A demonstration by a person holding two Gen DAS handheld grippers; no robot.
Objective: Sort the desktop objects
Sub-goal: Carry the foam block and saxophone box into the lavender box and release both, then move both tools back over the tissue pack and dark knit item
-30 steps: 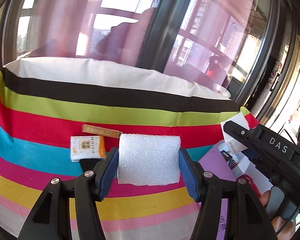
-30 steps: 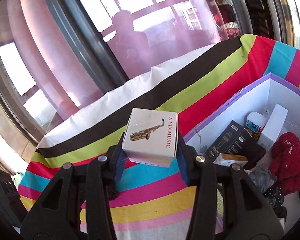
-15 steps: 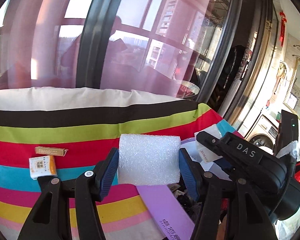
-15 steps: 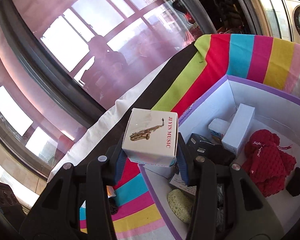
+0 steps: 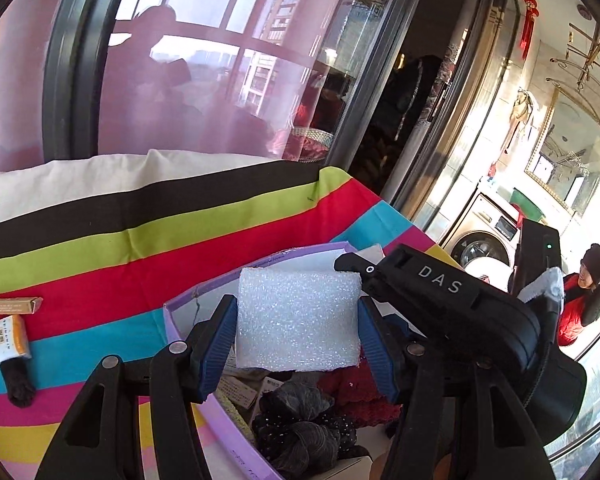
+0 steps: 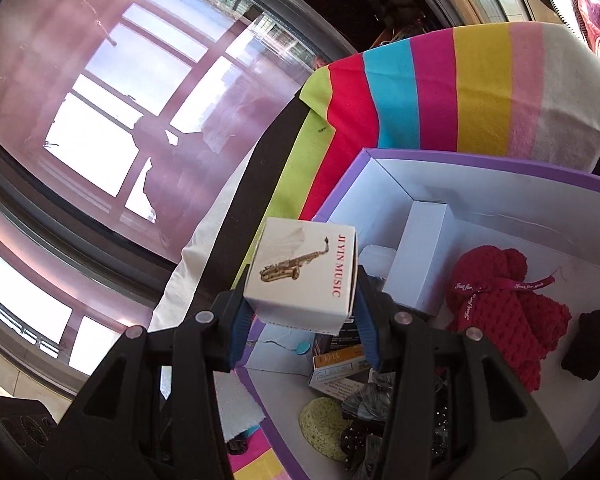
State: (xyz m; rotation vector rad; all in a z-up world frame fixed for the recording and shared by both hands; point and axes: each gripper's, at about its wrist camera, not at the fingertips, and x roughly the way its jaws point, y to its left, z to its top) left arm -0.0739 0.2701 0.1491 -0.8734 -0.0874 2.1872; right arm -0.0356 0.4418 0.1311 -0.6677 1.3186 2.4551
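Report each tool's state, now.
Left tool: shut on foam block.
Right tool: shut on music box.

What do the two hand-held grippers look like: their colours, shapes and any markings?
The left gripper and the right gripper look alike: matte black plastic arms with triangular cut-outs and round silver pivot screws, ending in blue ribbed pads. From the left wrist view, the right gripper's black housing carries white letters "DAS" and a small green light. No cables or sleeves are visible.
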